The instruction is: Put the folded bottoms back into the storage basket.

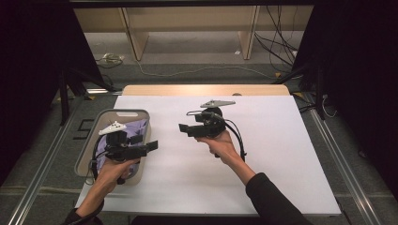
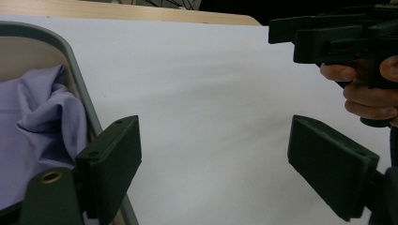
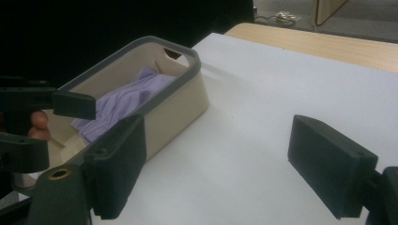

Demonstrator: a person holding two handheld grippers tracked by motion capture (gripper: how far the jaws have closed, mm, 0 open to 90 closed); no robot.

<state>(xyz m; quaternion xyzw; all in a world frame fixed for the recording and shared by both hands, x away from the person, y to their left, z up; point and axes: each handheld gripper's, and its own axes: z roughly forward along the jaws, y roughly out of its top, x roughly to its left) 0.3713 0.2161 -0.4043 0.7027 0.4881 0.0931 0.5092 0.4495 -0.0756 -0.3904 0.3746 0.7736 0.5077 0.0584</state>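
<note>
Tabletop (image 1: 263,154) covered by a white sheet, light wood edge exposed along the far side. Beige rectangular plastic bin with a grey rim (image 1: 87,149) is set on the tabletop's left edge, long axis running away from the person. Crumpled lavender cloth (image 1: 136,129) is seen inside the bin, bunched toward the far end; in the left gripper view it lies against the bin's inner wall (image 2: 37,122), and in the right gripper view it fills the middle of the bin (image 3: 126,101).

Left gripper (image 1: 152,146) is held in the left hand (image 1: 112,171) above the bin's near right corner, jaws pointed right over the white sheet. In the left gripper view its two black jaws are seen spread wide with nothing between them; the left jaw sits over the bin's grey rim (image 2: 77,84).

Right gripper (image 1: 184,128) is held in the right hand (image 1: 221,144) above the middle of the tabletop, jaws pointed left toward the bin. In the right gripper view its jaws are likewise spread wide, empty, bare sheet between them. Bin (image 3: 180,105) is seen beyond the left jaw, well apart from it.

Both grippers are released and face each other, near but not touching. Grey three-cornered plate (image 1: 217,103) is seen on top of the right gripper, a white one (image 1: 112,127) on the left. Cables and wooden furniture legs are visible on the floor beyond the tabletop.
</note>
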